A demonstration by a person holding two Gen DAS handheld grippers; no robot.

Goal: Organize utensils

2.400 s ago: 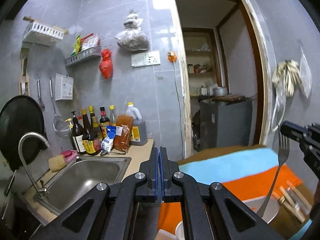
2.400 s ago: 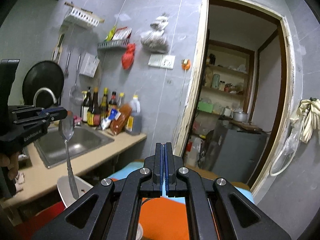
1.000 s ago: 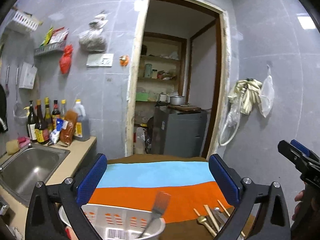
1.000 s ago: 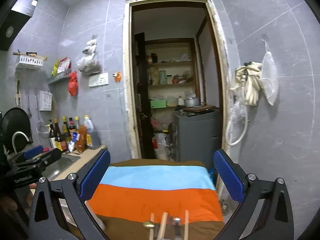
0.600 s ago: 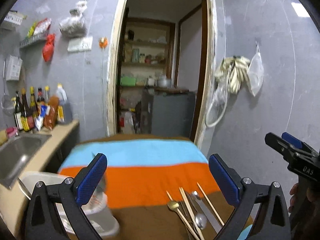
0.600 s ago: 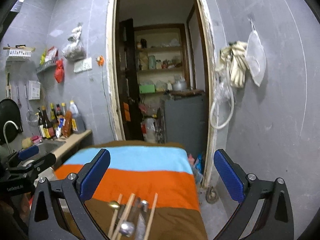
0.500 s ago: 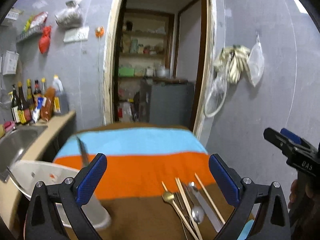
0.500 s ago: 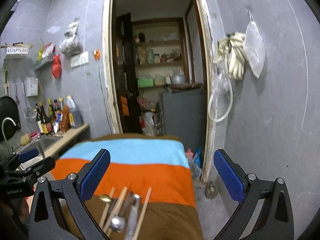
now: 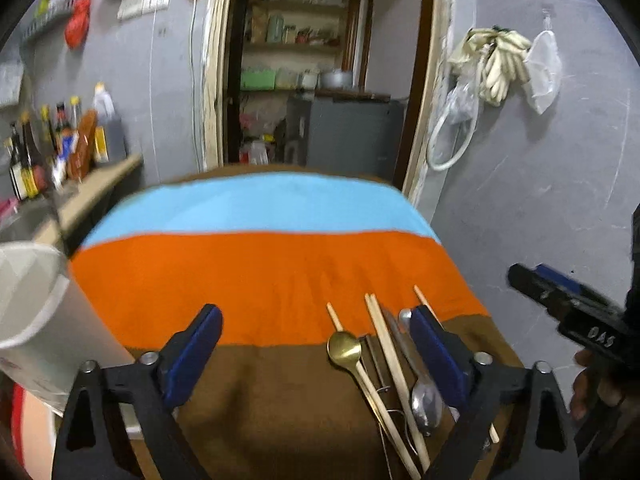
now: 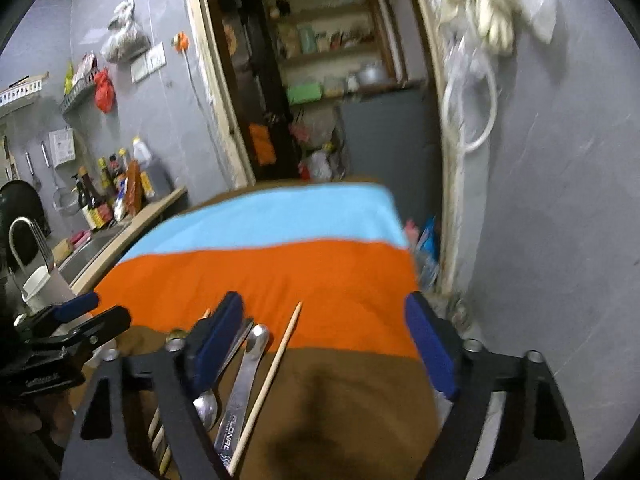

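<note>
Loose utensils lie on the brown band of the striped cloth (image 9: 256, 272): a gold spoon (image 9: 344, 349), wooden chopsticks (image 9: 385, 346), a silver spoon (image 9: 426, 400) and a knife (image 10: 234, 420). My left gripper (image 9: 316, 356) hovers over the cloth with its jaws wide and closing; the utensils sit by its right finger, and the pads press on nothing. My right gripper (image 10: 324, 344) is also closing. The knife and one chopstick (image 10: 272, 372) lie just inside its left finger, untouched. The white utensil holder (image 9: 32, 312) stands at the table's left edge.
A counter with sink, tap (image 10: 24, 236) and bottles (image 9: 28, 160) runs along the left wall. A doorway with shelves and a grey cabinet (image 9: 344, 132) is beyond the table. The grey wall (image 9: 540, 200) stands close on the right. A hand (image 9: 592, 384) holds the right gripper.
Both grippers let a fork and a spoon go into the holder, opened wide, then swung down towards the loose utensils. Their jaws now stand narrower than half a second ago.
</note>
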